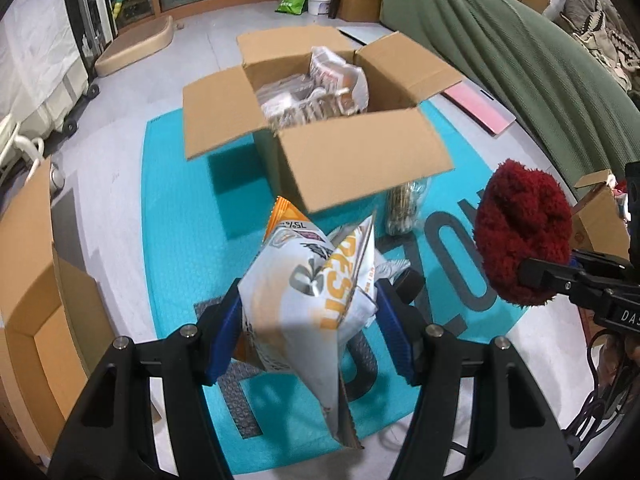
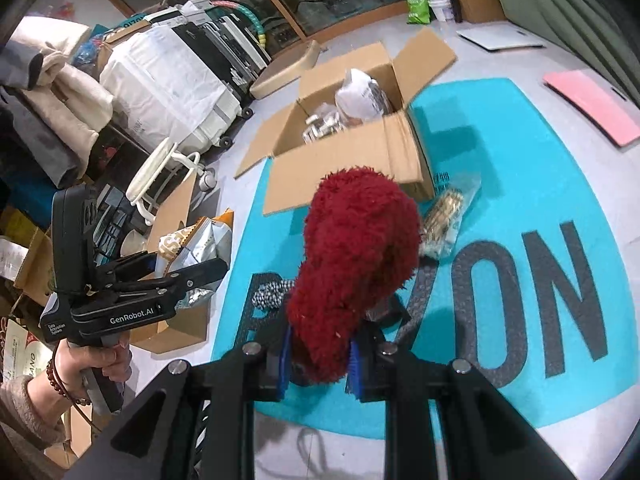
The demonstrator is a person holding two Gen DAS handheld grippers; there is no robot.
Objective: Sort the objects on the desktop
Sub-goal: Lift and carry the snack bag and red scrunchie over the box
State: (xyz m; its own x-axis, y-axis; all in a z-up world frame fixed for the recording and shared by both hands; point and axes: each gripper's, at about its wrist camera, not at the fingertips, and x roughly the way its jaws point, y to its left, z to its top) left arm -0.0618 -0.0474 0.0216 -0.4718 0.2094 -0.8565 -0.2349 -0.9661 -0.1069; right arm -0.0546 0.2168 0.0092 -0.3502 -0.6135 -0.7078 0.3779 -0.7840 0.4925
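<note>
The left hand-held gripper [image 1: 310, 320] holds a white and orange snack bag [image 1: 308, 300] between its blue pads, the jaws about half apart. The right hand-held gripper [image 2: 320, 364] is nearly closed on a red fluffy item [image 2: 356, 256]. Both are lifted above the teal mat [image 1: 176, 184] on the floor.

In the left wrist view the open cardboard box [image 1: 320, 120], already holding packets, stands at 12 o'clock from the bag.

The bag is gripped low, and its upper part leans free, so it may slip or turn during the carry. The near flap of the box sticks out toward both loads; either one could catch on it and fall on the mat. A clear packet [image 2: 444, 216] lies at 3 o'clock beside the box and still waits.
</note>
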